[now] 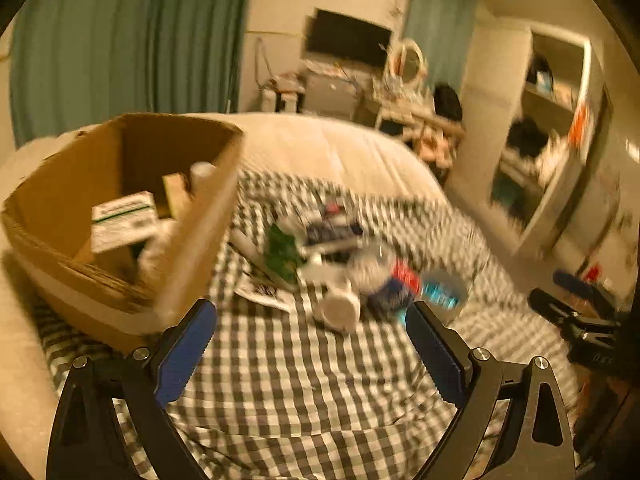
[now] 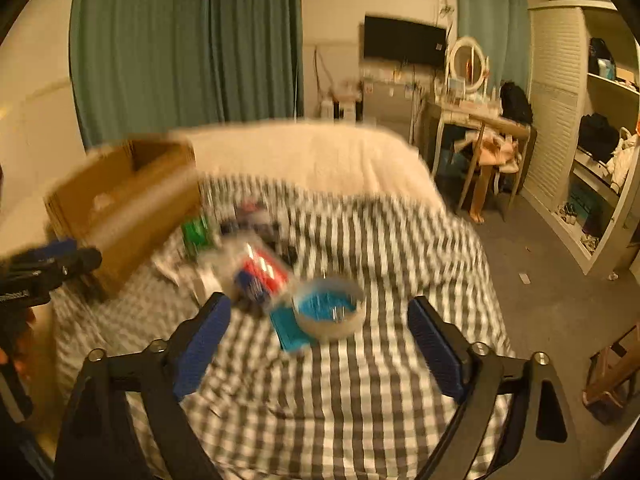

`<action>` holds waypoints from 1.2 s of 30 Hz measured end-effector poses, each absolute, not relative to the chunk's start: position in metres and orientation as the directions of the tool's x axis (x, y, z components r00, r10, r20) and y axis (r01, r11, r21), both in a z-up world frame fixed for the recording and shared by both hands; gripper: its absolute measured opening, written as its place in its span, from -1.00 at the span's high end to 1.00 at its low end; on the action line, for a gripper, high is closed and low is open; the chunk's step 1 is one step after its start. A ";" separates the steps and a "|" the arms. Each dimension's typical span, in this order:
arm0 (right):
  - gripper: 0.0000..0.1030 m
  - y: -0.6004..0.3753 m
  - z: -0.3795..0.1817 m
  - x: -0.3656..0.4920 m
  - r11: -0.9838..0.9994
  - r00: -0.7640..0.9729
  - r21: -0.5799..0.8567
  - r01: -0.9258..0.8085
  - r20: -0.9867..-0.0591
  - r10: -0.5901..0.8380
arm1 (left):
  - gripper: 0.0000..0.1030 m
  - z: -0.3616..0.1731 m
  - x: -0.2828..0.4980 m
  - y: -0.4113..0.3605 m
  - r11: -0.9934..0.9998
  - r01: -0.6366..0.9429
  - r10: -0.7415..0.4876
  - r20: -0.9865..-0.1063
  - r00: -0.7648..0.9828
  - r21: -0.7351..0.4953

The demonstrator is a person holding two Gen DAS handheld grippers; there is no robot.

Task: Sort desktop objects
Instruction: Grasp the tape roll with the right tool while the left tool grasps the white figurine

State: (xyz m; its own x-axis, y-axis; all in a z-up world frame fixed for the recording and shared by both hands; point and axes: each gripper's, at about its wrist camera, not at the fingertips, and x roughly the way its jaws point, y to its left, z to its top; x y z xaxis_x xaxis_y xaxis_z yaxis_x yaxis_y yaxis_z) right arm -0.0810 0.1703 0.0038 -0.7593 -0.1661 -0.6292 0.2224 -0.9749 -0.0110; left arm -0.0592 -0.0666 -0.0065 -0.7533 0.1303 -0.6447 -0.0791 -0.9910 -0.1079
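Both grippers, left (image 1: 310, 354) and right (image 2: 318, 346), are gaping empty; approaching the tape roll (image 2: 329, 307) squarely should help boxing it in the cardboard box (image 1: 132, 200).

A bed (image 2: 320, 152) under a checked cloth (image 2: 360, 400) carries a cardboard box (image 1: 120, 208) at ten o'clock, a tape roll (image 2: 329, 311) and blurred clutter (image 1: 340, 256) near centre.

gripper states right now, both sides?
Left gripper: open, holding nothing, above the checked cloth.
Right gripper: open, holding nothing, the tape roll just ahead.
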 end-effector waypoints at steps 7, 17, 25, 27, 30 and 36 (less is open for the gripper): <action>-0.99 0.179 -0.036 -0.114 -0.970 -0.732 -0.002 0.244 -0.656 -0.183 | -0.90 -0.069 -0.088 -0.022 -0.991 -0.134 0.093 -0.714 -0.694 0.001; -0.99 0.178 -0.100 -0.178 -0.967 -0.624 0.033 0.253 -0.758 -0.189 | -0.90 -0.112 -0.146 -0.015 -0.996 -0.093 0.070 -0.759 -0.647 -0.012; -0.65 0.169 -0.116 -0.196 -0.971 -0.637 0.003 0.239 -0.754 -0.159 | -0.07 -0.123 -0.168 -0.023 -0.992 -0.116 0.118 -0.770 -0.628 -0.058; -0.64 0.171 -0.113 -0.196 -0.972 -0.642 0.012 0.234 -0.749 -0.163 | -0.02 -0.121 -0.169 -0.021 -0.989 -0.146 0.116 -0.780 -0.615 -0.032; -0.64 0.174 -0.107 -0.194 -0.976 -0.651 0.010 0.216 -0.744 -0.152 | -0.02 -0.116 -0.160 -0.016 -0.983 -0.185 0.106 -0.771 -0.629 0.016; -0.64 0.184 -0.082 -0.172 -0.980 -0.684 0.038 0.194 -0.711 -0.163 | -0.02 -0.092 -0.137 -0.028 -0.987 -0.160 0.122 -0.782 -0.611 -0.029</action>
